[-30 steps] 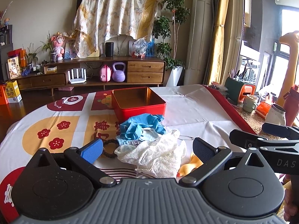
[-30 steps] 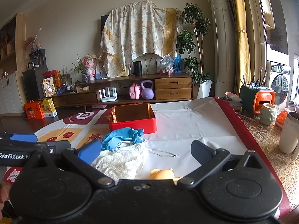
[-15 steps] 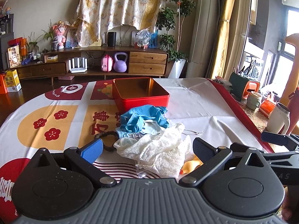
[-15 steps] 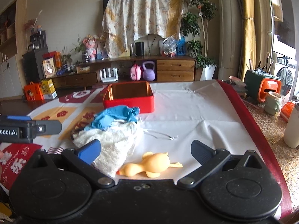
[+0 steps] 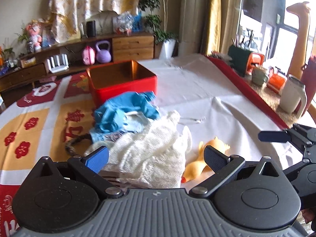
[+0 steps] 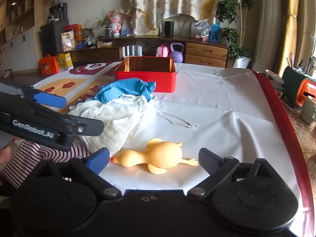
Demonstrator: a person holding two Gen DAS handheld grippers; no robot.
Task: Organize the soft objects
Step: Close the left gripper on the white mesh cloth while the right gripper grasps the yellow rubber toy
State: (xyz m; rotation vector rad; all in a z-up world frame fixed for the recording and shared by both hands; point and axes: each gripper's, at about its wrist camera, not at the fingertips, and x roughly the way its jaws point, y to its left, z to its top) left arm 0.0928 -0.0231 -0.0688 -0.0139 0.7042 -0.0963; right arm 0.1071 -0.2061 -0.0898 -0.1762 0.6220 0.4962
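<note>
Item: right gripper point(image 6: 154, 157), jaws wide, straddling rubber duck point(image 6: 158, 157); left gripper point(image 5: 156, 156) wide over white cloth point(image 5: 152, 150); we are risking the duck squirting free

Both cameras ride low over the cloth-covered worktop point(image 5: 207, 90), facing the wooden sideboard point(image 6: 205, 51). The left view sits close above the white mesh cloth point(image 5: 152, 154); the right view hangs over the yellow rubber duck point(image 6: 158, 156). Both share the open red tin box point(image 5: 122, 83).
</note>
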